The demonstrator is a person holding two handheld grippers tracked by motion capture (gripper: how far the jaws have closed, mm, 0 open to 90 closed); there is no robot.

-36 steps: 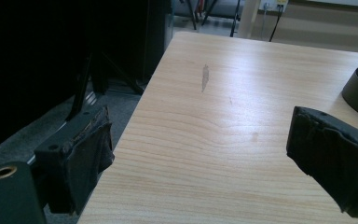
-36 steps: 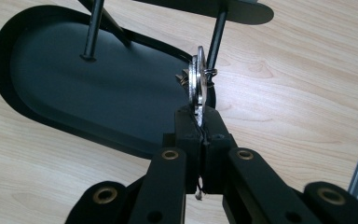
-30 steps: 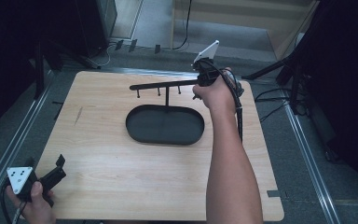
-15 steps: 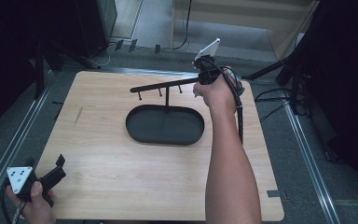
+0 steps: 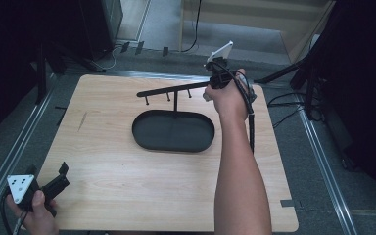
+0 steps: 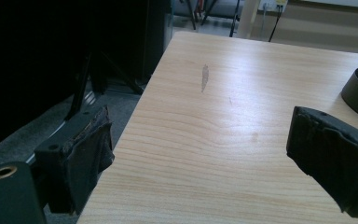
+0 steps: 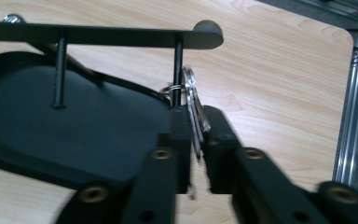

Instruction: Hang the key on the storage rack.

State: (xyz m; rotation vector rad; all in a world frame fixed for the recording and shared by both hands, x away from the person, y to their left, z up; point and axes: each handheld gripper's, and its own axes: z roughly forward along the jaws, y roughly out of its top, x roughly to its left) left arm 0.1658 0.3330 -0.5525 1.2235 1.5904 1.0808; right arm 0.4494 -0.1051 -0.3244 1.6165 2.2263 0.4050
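A black stand with an oval tray [image 5: 173, 131] and a crossbar with hanging pegs [image 5: 171, 90] stands mid-table. My right gripper [image 5: 212, 84] is at the bar's right end. In the right gripper view it [image 7: 196, 122] is shut on a set of keys [image 7: 192, 100], whose ring [image 7: 170, 87] sits around the outermost peg [image 7: 178, 70] under the bar [image 7: 98, 33]. My left gripper [image 5: 58, 177] rests at the table's near left corner, open with nothing between its pads [image 6: 81, 156].
The wooden table [image 5: 112, 161] has a small dark mark [image 6: 204, 77] near its left side. Metal rails [image 5: 323, 161] run along both sides, with cables and tripod legs [image 5: 293, 73] on the floor beyond the far right edge.
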